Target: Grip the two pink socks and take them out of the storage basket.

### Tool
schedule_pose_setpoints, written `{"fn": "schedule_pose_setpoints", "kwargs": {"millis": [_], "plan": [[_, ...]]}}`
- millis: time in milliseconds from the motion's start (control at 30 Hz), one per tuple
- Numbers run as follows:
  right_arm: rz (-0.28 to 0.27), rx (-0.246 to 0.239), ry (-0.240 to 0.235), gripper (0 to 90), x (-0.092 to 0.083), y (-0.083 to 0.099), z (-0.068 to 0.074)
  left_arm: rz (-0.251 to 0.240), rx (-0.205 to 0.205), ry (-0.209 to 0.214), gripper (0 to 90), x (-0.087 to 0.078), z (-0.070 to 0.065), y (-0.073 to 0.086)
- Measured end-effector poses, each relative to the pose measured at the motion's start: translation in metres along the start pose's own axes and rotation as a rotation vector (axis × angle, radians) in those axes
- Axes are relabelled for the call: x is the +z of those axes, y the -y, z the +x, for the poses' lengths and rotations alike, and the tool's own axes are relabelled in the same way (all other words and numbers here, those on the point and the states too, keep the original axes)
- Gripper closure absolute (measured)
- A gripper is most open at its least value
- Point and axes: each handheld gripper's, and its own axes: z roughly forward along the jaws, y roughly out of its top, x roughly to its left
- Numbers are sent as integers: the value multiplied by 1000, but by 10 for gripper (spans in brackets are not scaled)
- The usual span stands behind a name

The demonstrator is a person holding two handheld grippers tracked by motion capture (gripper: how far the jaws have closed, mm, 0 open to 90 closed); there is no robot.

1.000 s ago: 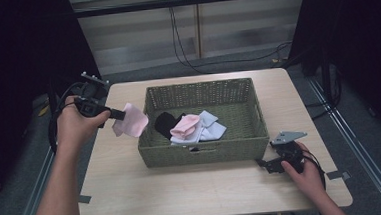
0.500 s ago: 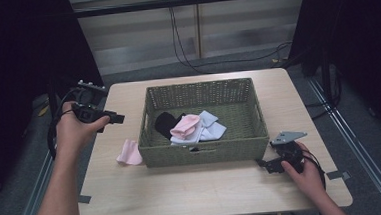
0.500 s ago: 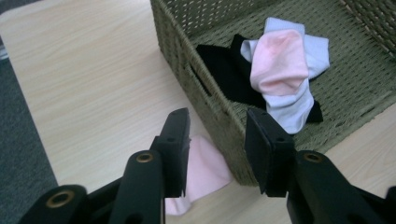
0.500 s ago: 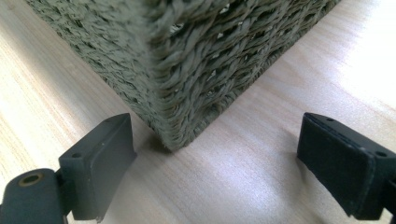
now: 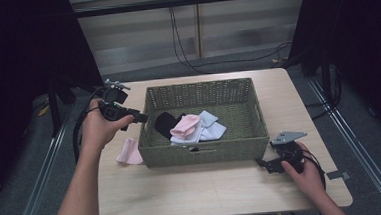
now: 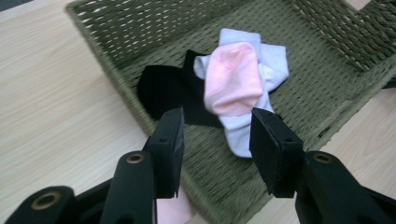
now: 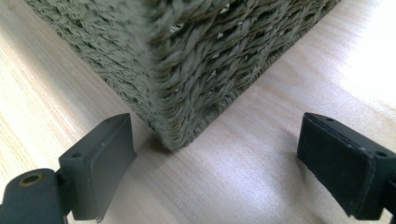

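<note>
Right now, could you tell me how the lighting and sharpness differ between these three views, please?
High view: dim, dark surroundings, table evenly lit. Left gripper view: socks sharp, jaws slightly soft. Right gripper view: basket corner blurred up close, glare on the wood at right.

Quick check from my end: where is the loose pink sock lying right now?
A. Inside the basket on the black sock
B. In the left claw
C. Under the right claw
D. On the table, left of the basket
D: the high view shows the pink sock flat on the table beside the basket's left wall, while the left claw is open with nothing between its jaws.
</note>
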Motion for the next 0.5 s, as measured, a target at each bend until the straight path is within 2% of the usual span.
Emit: {"fn": "schedule_pose_setpoints", "kwargs": {"millis": [67,100,233,333,400,500], "plan": [[0,0,0,102,0,0,0,12,13,15,544,10,-3,-3],[0,0,0,102,0,0,0,2,-2,27,544,14,-5,-4],[0,0,0,102,0,0,0,11,17,35,540,23,-7,-7],[0,0,0,102,0,0,0,16,14,38,539,34,-10,-9],[0,0,0,102,0,0,0,17,23,41,537,38,-11,-10],[0,0,0,102,0,0,0,14,15,45,528,43,-13,-12]]}}
